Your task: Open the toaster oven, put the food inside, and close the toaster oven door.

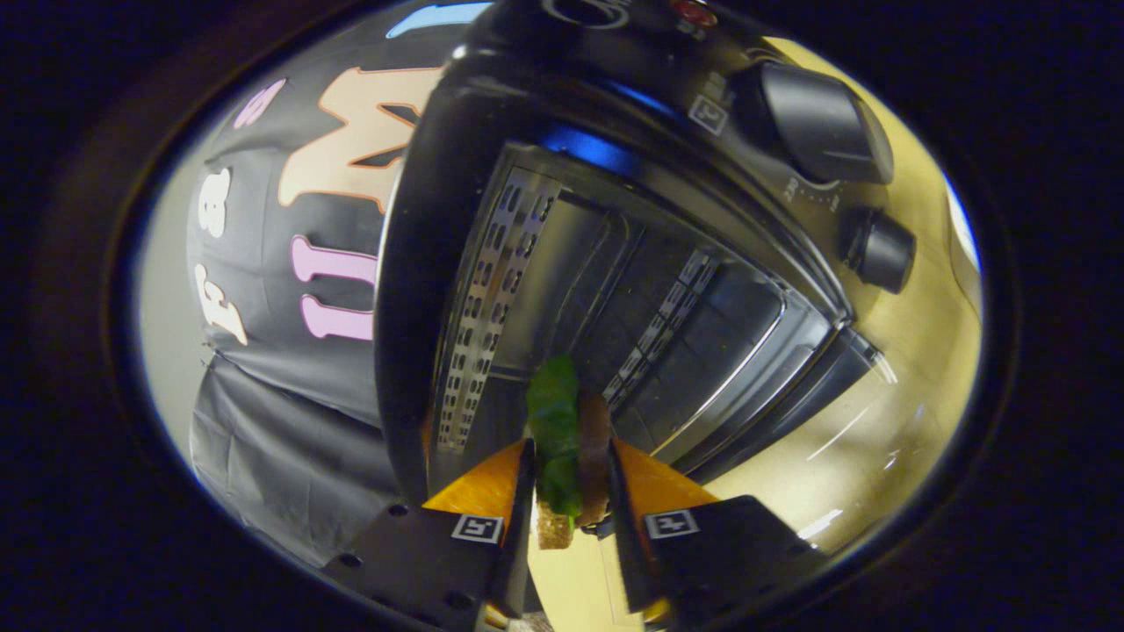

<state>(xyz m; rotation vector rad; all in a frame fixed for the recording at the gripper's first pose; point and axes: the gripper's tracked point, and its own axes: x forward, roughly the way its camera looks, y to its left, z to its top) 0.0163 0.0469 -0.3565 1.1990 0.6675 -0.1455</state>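
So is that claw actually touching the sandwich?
Touching. The gripper view shows both fingers of the claw pressed against the sides of the sandwich, holding it before the open toaster oven.

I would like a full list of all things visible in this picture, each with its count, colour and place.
toaster oven: one, black, just ahead of the gripper, door open, metal cavity showing
knobs: two, black, on the oven's control panel beside the cavity
sandwich: one, brown bread with green leaf, held between the jaws, at the oven's opening
table: one, yellowish, under the oven
gripper: one, jaws closed on the sandwich from both sides
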